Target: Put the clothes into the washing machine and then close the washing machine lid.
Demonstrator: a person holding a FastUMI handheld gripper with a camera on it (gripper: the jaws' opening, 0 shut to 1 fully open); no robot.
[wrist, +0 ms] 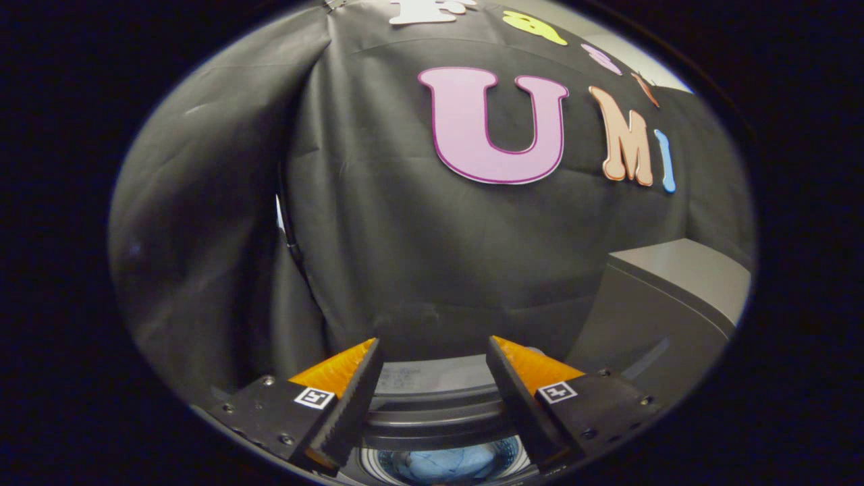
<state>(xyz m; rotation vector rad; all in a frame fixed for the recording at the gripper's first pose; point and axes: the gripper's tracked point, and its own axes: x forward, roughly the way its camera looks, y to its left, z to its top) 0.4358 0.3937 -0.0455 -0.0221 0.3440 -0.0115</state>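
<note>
black cloth wall (418,270) hangs behind everything, creased and draped. against it, off to the right and beyond the fingers, stands a grey slab (665,317) tilted up on end; judging by its place over the machine, it is the raised lid, not yet shut. below it, between the fingers and just under them, sits the washer (439,418), its dark rim curving across and the round drum mouth open beneath. down in the drum lies a blue bundle, the clothes (442,466), seemingly already dropped in, though how much of it is inside is hard to tell so low in the view. the claw (432,388) is spread wide, holding nothing, its fingers poised above the rim and apart from the lid.

so the loading looks done and the lid is what remains. the risk is in reaching it: the lid stands well off to the side, and a spread claw pushing on a smooth tilted panel could slip off its edge, or let it drop hard. any cloth trailing over the rim would also stop it seating.
</note>
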